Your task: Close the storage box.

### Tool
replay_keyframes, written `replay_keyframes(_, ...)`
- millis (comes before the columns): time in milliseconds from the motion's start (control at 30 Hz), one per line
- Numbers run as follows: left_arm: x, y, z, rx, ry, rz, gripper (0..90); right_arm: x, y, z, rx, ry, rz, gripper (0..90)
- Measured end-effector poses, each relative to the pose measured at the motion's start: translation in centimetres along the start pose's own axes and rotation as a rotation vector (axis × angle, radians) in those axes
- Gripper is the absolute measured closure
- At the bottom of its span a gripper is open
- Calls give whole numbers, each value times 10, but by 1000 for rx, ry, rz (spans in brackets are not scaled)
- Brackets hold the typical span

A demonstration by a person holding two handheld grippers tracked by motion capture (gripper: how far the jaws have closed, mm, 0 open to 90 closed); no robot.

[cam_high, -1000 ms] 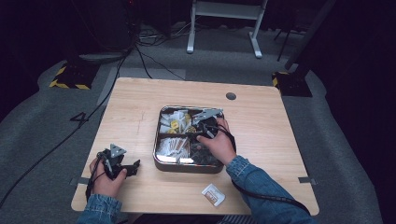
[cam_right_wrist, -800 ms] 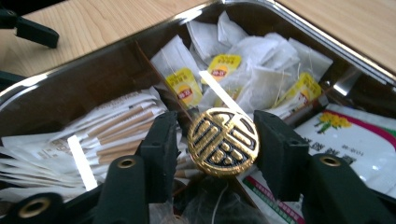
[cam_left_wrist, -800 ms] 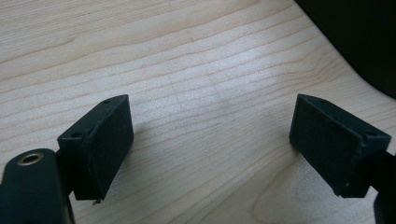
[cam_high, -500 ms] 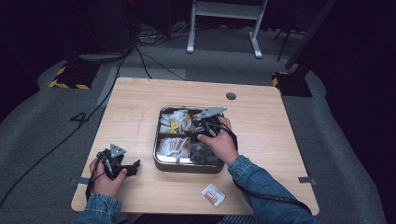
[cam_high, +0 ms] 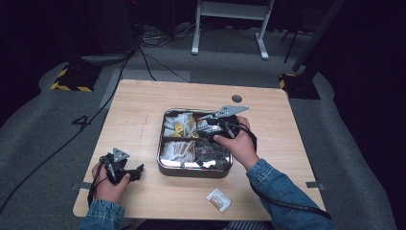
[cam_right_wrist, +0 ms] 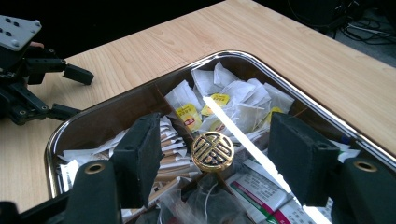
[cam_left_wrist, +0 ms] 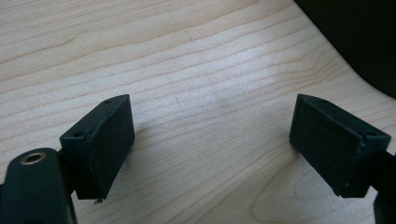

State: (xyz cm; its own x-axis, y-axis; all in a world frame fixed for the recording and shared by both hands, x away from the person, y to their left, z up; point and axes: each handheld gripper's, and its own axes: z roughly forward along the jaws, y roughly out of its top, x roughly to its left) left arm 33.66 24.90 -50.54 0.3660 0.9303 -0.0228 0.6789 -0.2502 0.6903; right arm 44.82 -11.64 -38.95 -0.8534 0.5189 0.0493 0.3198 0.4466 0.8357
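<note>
Wooden table [cam_high: 139, 110]: tin tray [cam_high: 194, 170], sachet [cam_high: 219, 200]

My right gripper [cam_right_wrist: 212, 154] has lifted a little above the tray [cam_high: 165, 165], and its jaws have just been opening; they now stand apart with nothing pressed between them, above the gold knob [cam_right_wrist: 213, 151].

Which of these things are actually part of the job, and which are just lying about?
Part of the job:
- metal tray with divided compartments
- tea bags and packets inside it
- gold knob at the divider's centre
- right claw, open above the tray

Just lying about:
- small sachet on the table, apart from the tray
- left claw, open, idle over bare wood
</note>
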Motion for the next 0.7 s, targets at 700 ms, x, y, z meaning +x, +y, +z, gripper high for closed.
replay_keyframes(700, -2, -2, -2, 2, -4, 5, 143, -22, -14, -55, -17, -51, 20, 352)
